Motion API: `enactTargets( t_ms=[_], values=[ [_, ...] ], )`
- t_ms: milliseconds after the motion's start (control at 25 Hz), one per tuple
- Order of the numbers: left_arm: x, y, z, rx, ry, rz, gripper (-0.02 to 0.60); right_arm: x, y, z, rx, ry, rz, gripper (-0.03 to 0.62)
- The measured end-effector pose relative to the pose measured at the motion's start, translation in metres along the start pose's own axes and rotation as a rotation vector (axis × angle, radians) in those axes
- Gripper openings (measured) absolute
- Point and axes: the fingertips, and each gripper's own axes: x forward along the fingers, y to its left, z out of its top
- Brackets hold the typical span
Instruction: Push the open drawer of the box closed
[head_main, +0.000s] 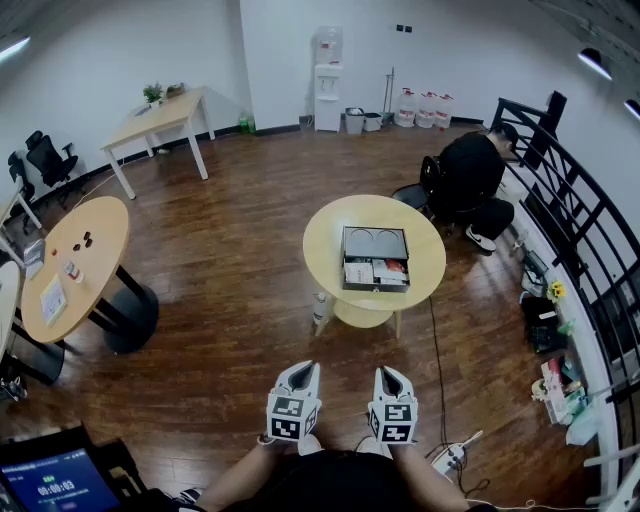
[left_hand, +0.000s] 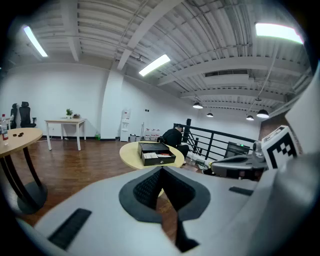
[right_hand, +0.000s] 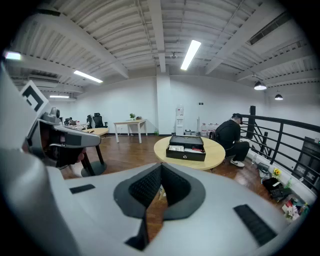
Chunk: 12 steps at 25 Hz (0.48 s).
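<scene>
A black box (head_main: 375, 245) sits on a round yellow table (head_main: 322, 250) in the middle of the room. Its drawer (head_main: 375, 273) is pulled out toward me, with papers and a red item inside. Both grippers hang low near my body, well short of the table. In the head view, the left gripper (head_main: 300, 367) and the right gripper (head_main: 388, 372) point toward the table. Each has its jaws closed together with nothing between them. The left gripper view shows the box (left_hand: 156, 153) far ahead, and the right gripper view shows the box (right_hand: 186, 148) likewise distant.
A person (head_main: 470, 180) sits behind the table by a black railing (head_main: 570, 240). A bottle (head_main: 321, 310) stands on the wood floor at the table's foot. A power strip (head_main: 452, 456) lies by my right. Another round table (head_main: 75, 265) stands at left.
</scene>
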Motion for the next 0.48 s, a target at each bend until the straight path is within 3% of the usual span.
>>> enactTargets(
  t_ms=[280,480],
  values=[
    [-0.0007,0.0027,-0.0034,-0.007,-0.02,-0.02,0.0,-0.0058,0.0102,-0.0046,-0.001,-0.015,-0.021,0.005],
    [0.006,0.0033,-0.0125,-0.029,0.03,-0.037,0.0,-0.0087,0.0043,-0.0063,0.012,-0.001,-0.056,0.005]
  ],
)
